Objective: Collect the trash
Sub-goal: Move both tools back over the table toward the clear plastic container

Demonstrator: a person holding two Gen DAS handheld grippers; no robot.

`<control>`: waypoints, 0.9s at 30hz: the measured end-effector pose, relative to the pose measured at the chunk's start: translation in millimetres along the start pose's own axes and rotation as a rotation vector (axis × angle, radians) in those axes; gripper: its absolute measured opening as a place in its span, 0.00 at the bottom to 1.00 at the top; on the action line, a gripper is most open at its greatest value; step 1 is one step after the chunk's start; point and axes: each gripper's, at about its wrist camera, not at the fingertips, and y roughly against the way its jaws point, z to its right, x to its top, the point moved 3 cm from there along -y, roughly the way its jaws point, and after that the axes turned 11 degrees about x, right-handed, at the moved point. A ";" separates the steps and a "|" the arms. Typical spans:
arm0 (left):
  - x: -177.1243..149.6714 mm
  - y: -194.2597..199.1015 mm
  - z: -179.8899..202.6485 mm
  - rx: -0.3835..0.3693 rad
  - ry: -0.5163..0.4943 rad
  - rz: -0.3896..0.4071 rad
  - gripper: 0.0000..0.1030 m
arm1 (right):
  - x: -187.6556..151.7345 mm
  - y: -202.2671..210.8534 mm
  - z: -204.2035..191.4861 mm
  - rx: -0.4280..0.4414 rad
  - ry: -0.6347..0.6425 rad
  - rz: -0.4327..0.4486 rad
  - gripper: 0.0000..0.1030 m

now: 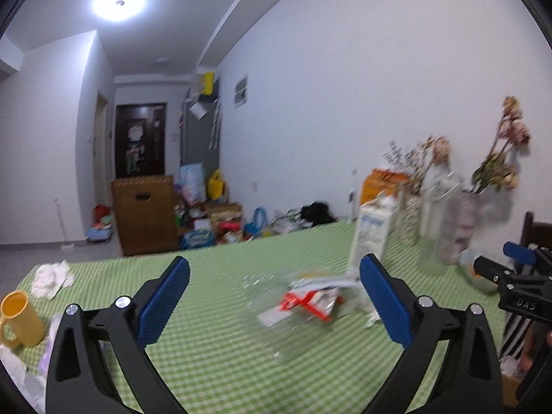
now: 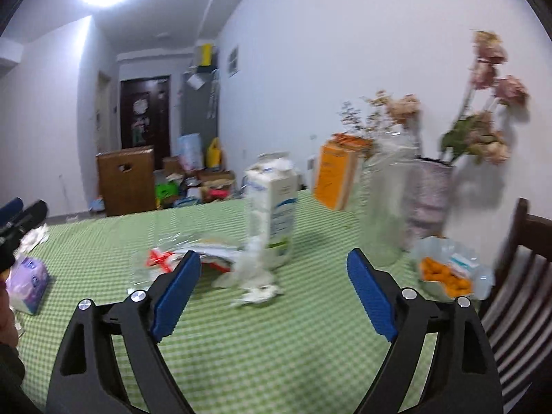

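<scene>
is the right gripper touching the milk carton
Apart. The right wrist view shows the right gripper open and empty, green tablecloth visible between it and the milk carton.

a green checked table [image 2: 241,345] is carrying clutter — a milk carton [image 2: 272,207], wrappers [image 2: 193,258], 1 yellow mug [image 1: 20,317], crumpled tissue [image 1: 51,277], vases [image 2: 427,200].

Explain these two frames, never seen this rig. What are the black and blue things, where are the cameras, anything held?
No robot arm here: a person holds one pair of tongs in each hand, with a fisheye camera on each looking forward along its fingers. The left wrist view shows the left tongs; the right wrist view shows the right tongs. Both stand open and hold nothing. On the green checked tablecloth lie a red and white wrapper in clear plastic, an upright milk carton, an orange box, vases of dried flowers, a yellow mug and crumpled tissue. Both pictures are motion-blurred.
</scene>
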 end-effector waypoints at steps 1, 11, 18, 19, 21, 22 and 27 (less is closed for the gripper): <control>-6.8 -6.1 -4.3 0.003 0.008 -0.035 0.93 | -1.0 -5.9 -6.6 0.015 0.002 -0.010 0.81; -55.6 -39.1 -24.2 0.003 0.014 -0.181 0.93 | -38.3 -52.3 -36.7 0.081 0.001 -0.154 0.81; -80.5 -57.9 -34.6 0.041 0.017 -0.261 0.93 | -65.8 -74.5 -40.2 0.075 -0.026 -0.245 0.81; -84.3 -60.2 -37.8 0.042 0.022 -0.274 0.93 | -69.0 -77.1 -41.6 0.073 -0.024 -0.256 0.81; -89.6 -63.6 -41.9 0.046 0.029 -0.289 0.93 | -76.4 -80.1 -42.5 0.070 -0.028 -0.276 0.81; -92.4 -65.7 -44.0 0.051 0.032 -0.299 0.93 | -80.9 -82.5 -42.9 0.072 -0.032 -0.289 0.81; -96.7 -76.9 -50.4 0.074 0.044 -0.337 0.93 | -84.9 -88.7 -37.3 0.078 -0.052 -0.299 0.81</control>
